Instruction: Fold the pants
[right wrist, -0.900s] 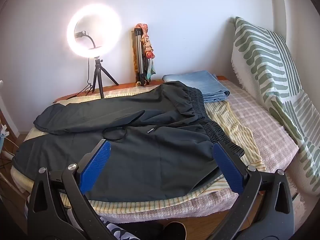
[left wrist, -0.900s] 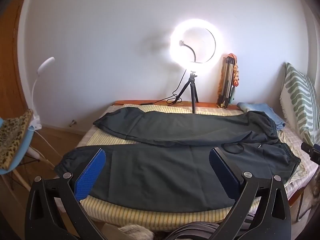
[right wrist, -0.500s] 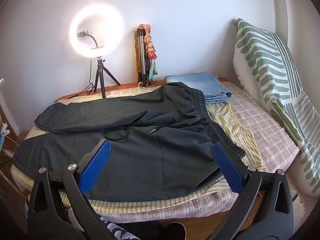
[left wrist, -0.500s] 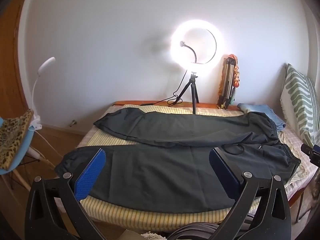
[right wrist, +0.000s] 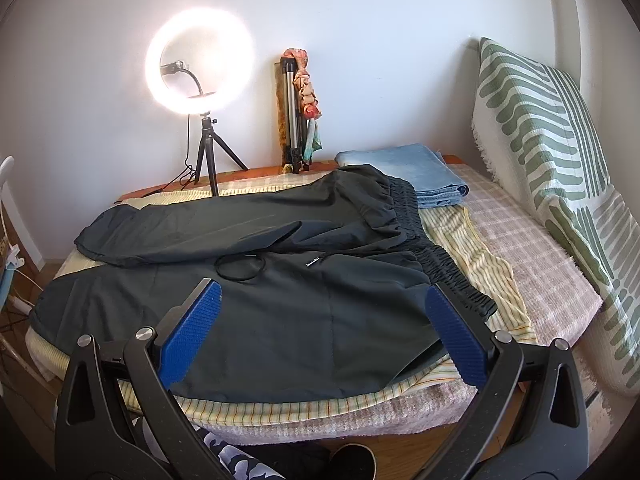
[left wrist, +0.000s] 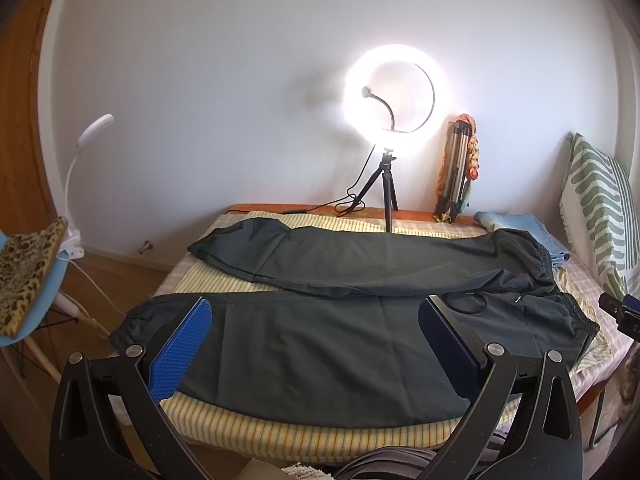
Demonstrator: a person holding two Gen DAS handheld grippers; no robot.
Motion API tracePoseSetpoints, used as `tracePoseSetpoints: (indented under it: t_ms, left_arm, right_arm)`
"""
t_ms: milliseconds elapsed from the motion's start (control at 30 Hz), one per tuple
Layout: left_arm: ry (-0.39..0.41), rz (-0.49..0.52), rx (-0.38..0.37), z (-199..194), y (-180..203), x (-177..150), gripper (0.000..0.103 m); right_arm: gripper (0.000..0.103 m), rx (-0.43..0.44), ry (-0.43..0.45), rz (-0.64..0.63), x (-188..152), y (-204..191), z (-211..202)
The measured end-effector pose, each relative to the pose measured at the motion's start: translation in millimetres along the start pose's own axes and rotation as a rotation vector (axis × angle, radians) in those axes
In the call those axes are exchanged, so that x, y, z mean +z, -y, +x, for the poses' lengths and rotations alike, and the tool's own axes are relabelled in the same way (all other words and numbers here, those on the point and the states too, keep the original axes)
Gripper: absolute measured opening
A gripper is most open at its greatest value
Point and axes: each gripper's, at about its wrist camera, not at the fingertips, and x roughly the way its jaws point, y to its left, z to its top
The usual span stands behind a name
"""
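Observation:
Dark pants [left wrist: 320, 340] lie spread flat on the bed, both legs stretched to the left, the elastic waistband [right wrist: 444, 268] at the right. A black drawstring loop [right wrist: 240, 268] rests near the crotch. My left gripper [left wrist: 316, 312] hovers open above the near leg, nothing between its blue pads. My right gripper [right wrist: 324, 300] hangs open over the hip and waistband area, also with nothing between the pads. Neither touches the cloth.
A lit ring light on a tripod [left wrist: 394, 96] stands at the bed's far edge beside a folded tripod [right wrist: 294, 116]. Folded blue jeans [right wrist: 412, 172] lie past the waistband. A striped pillow [right wrist: 552, 152] leans at the right. A chair [left wrist: 24, 280] stands to the left.
Both views have shifted slightly, as both grippers drew back and tilted down a little. The pants have not moved and both grippers stay open.

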Motion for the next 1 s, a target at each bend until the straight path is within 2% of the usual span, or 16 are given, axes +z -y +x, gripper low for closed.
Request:
tracePoseSetpoints:
  t_ms: [1000]
  left_arm:
    - [0.005, -0.009, -0.012, -2.3, -0.7, 1.9, 0.103]
  right_arm:
    - [0.103, 0.014, 0.004, -0.016, 4.2, -8.4, -3.9]
